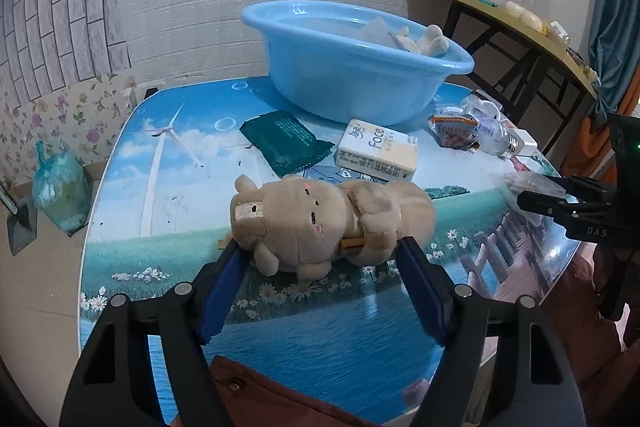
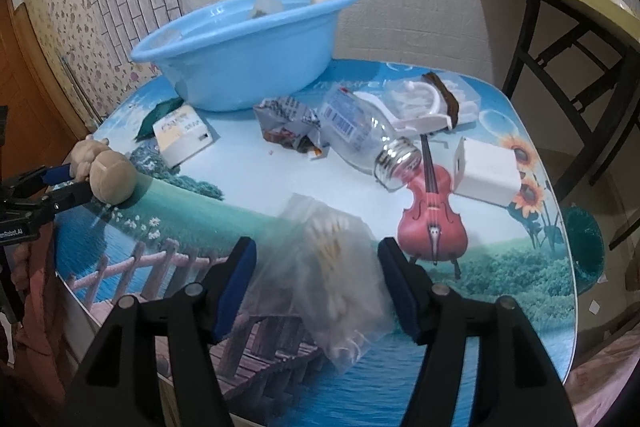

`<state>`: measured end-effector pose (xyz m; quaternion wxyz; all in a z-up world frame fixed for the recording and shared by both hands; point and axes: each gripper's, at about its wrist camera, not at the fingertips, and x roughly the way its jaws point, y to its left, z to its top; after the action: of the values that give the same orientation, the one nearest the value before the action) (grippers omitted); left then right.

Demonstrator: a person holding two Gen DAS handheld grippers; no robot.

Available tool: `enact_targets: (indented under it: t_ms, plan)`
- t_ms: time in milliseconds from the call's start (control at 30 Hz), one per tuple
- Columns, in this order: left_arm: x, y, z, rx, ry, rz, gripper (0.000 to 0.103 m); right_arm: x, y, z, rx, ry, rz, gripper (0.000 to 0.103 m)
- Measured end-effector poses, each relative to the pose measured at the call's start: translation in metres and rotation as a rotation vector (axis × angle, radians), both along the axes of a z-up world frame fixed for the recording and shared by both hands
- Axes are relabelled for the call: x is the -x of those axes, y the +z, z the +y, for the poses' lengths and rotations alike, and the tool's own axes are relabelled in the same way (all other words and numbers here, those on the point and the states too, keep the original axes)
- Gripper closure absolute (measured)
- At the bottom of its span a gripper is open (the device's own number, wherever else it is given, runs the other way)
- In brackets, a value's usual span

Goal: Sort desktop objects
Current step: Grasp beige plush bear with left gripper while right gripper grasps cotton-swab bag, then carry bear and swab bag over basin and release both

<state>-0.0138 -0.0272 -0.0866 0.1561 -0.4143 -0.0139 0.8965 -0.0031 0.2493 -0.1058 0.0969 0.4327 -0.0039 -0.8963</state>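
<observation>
step in hand: two pickups are being set up at once, judged from the scene; the blue basin (image 1: 352, 55) is taken as the sorting bin, since a few pale items already lie in it.
left gripper (image 1: 322, 247): jaws are set partly open around the plush toy (image 1: 320, 223), which lies on its side in front of the basin; the pads are seen at its edges, but a firm squeeze cannot be confirmed.
right gripper (image 2: 316, 251): jaws stand apart on either side of the clear bag (image 2: 332, 263), in front of the basin and to its right; no pad is seen pressing it.
next move: a close on each item is called for, then a lift over the basin's rim.
edges: the table (image 2: 500, 307) edge runs just below both grippers, so the bag could be dragged off.
open room: the tissue pack (image 1: 376, 151), green wrapper (image 1: 284, 143) and bottle (image 2: 360, 135) lie between the grippers and the basin; they can be cleared from above.
</observation>
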Motion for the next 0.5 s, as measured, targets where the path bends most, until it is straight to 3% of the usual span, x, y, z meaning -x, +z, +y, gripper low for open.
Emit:
enact_targets:
  t_ms: [67,167,500]
  plan:
    - [-0.002,0.003,-0.001,-0.006,0.002,0.010,0.028,-0.001,0.003,0.000,0.001,0.003,0.014,0.057]
    - [-0.005,0.012,-0.001,-0.017,0.002,0.037,0.029,-0.001,0.009,0.001,0.026,0.014,0.032,0.065]
    - [-0.011,0.061,-0.002,-0.045,0.013,0.155,0.028,-0.002,0.038,-0.008,0.066,0.055,0.125,0.069]
